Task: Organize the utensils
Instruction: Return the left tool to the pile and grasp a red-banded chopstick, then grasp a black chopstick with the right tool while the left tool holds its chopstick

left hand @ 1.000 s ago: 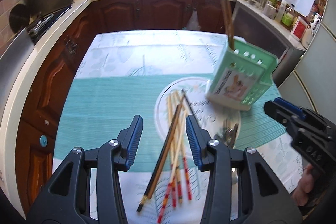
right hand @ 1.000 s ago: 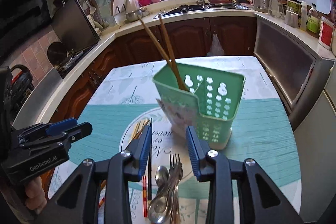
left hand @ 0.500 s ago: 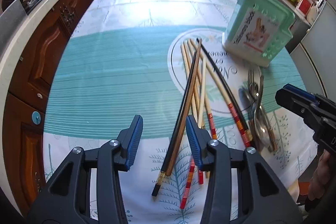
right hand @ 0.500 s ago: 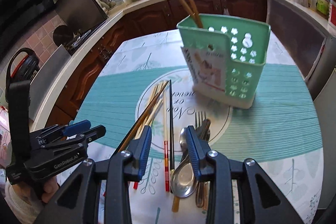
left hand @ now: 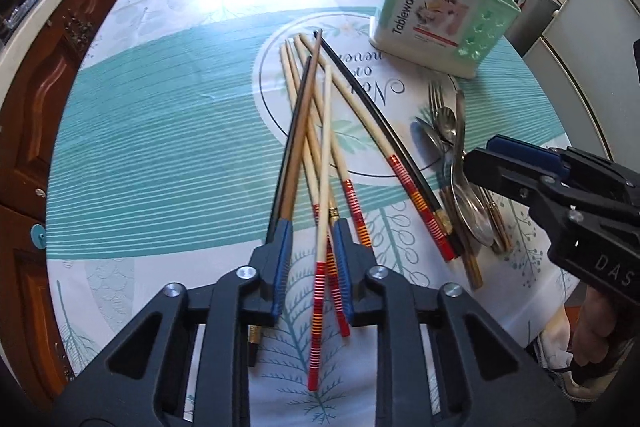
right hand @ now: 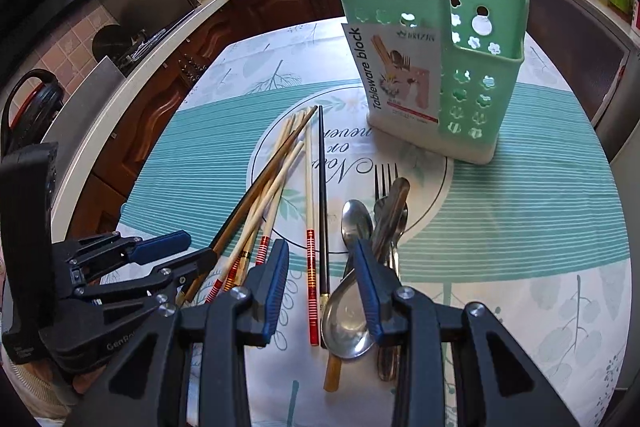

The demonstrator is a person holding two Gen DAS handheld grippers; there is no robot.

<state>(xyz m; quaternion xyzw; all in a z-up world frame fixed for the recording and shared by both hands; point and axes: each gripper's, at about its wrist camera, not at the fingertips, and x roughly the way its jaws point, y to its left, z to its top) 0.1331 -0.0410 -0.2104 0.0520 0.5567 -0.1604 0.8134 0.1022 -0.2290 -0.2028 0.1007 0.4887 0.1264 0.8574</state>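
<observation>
Since the earlier frames both grippers have come down close over the table, and the left gripper (left hand: pixel 310 227) has just been closing its jaws around the near ends of the chopsticks (left hand: pixel 324 147). Its fingers now stand narrowly apart with several red-banded ends between them; whether the pads press yet cannot be told. The right gripper (right hand: pixel 322 259) is half spread over a red-banded chopstick and a black one, with the spoon (right hand: pixel 348 323) just beside its right finger.

Judgement: the chopsticks are light, stiff and smooth, liable to roll or scissor; best taken near the banded ends, a pair at a time. The steel fork (right hand: pixel 386 179) and spoons are heavier and slippery.

Farther off, the green tableware holder (right hand: pixel 476 75) stands upright, two brown chopsticks in its tall left compartment; the right compartment's contents are hidden.
</observation>
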